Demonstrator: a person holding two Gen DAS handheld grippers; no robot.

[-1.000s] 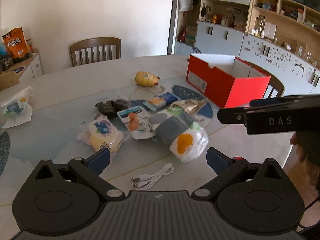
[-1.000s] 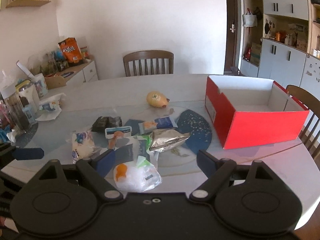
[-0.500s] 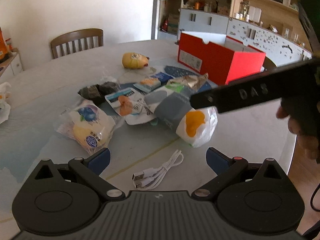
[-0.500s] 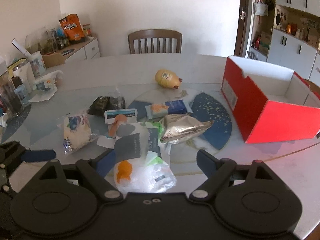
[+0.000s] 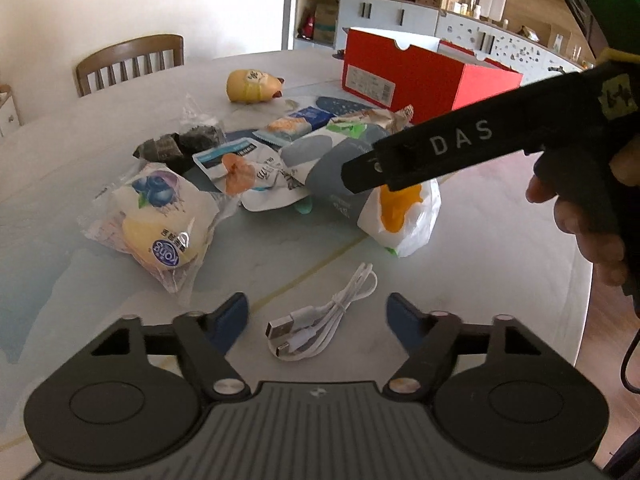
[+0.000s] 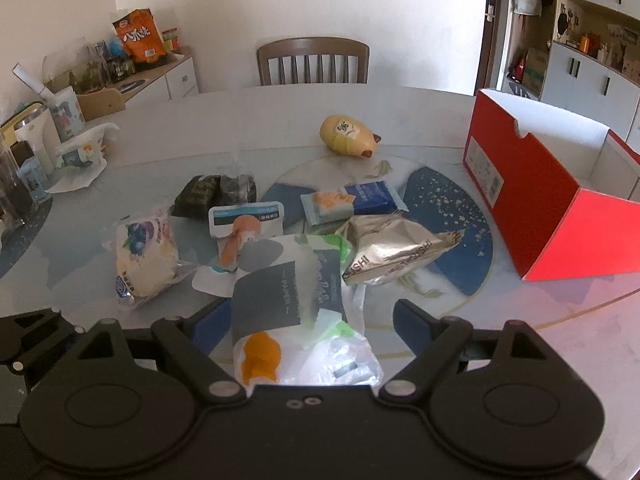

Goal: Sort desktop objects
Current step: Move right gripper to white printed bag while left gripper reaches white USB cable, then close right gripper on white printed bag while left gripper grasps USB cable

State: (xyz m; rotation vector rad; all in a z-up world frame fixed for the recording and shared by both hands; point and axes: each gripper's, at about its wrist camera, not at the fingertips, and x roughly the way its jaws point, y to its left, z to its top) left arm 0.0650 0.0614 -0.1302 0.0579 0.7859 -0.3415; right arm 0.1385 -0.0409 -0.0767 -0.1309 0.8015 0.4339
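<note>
Several snack packets lie in a pile on the round table. A white USB cable (image 5: 324,320) lies coiled between the fingers of my open left gripper (image 5: 318,316). My open right gripper (image 6: 306,328) hovers over a grey-and-white tissue pack (image 6: 288,296), which also shows in the left wrist view (image 5: 360,184). A silver snack bag (image 6: 396,252), a blueberry bread bag (image 5: 160,220) and a yellow toy (image 6: 348,136) lie around it. The open red box (image 6: 532,184) stands at the right. The right gripper's body (image 5: 480,140) crosses the left wrist view.
A wooden chair (image 6: 312,60) stands behind the table. A side cabinet with jars and an orange bag (image 6: 138,36) is at the far left. The table edge (image 5: 576,320) curves close on the right. Cupboards line the back right.
Both grippers moved forward and lower toward the pile. The cable now lies between the left fingers. The right gripper came over the tissue pack.
</note>
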